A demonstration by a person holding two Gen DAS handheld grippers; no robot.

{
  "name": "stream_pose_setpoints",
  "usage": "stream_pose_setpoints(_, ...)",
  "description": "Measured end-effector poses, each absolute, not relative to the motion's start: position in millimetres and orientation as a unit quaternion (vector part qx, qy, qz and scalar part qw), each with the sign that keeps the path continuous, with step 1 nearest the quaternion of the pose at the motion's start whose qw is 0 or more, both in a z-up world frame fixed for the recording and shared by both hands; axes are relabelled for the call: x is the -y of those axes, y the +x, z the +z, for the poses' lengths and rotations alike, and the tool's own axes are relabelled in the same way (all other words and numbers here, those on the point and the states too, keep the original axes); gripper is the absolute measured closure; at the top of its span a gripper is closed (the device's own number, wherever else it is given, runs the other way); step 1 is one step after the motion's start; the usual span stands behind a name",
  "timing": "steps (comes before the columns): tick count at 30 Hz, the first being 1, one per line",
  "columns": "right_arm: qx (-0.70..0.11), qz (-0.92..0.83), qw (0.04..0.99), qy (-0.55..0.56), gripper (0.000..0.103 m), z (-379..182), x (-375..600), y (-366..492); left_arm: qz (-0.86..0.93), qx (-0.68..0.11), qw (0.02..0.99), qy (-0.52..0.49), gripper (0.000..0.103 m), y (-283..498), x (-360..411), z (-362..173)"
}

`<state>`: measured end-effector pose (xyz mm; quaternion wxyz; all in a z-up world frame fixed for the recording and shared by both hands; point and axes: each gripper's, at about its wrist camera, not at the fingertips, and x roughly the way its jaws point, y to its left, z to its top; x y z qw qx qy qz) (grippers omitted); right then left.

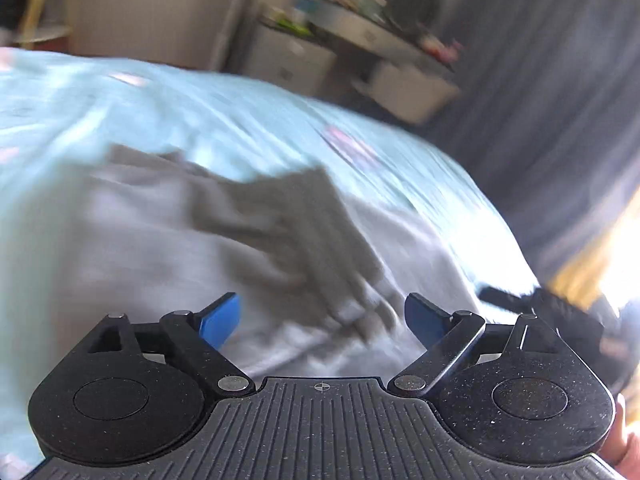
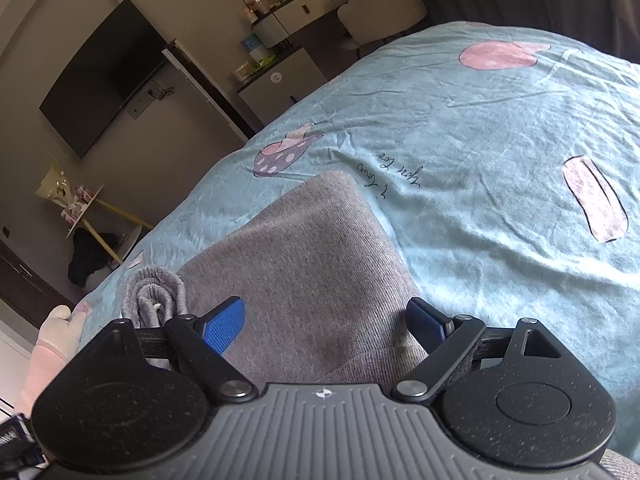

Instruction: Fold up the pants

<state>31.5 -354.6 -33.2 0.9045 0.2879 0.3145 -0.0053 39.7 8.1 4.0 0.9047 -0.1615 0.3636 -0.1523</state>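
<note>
Through the left wrist camera, everything beyond my tool is smeared with blur. My left gripper has its blue pads standing wide apart with nothing pinched between them. Beneath and ahead of them the grey pants lie on the pale blue bedspread, with a darker fold or shadow across their middle; I cannot tell which. A cluttered desk shows as a blur against the far wall.

Over on the right wrist camera, the picture is sharp. My right gripper also stands wide apart, hanging over the pants without clamping them. They lie folded into a neat slab on the bedspread, ribbed cuffs bunched at the left. A dark television hangs on the wall.
</note>
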Motion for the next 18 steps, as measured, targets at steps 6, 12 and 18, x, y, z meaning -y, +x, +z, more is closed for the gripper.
stream_pose_setpoints(6, -0.320, 0.079, 0.904, 0.271, 0.014, -18.5, 319.6, 41.5, 0.007, -0.395, 0.913, -0.104, 0.008, 34.4, -54.1, 9.2)
stream_pose_setpoints(12, -0.398, 0.183, 0.842, 0.316, 0.014, -32.4, 289.2, 93.8, 0.016, -0.418, 0.885, -0.203, 0.008, 35.8, -89.9, -7.1)
stream_pose_setpoints(18, -0.453, 0.230, 0.779, 0.367, 0.010, -50.3, 267.0, 138.7, -0.005, -0.427, 0.877, -0.220, 0.009, 44.3, -89.8, -20.2)
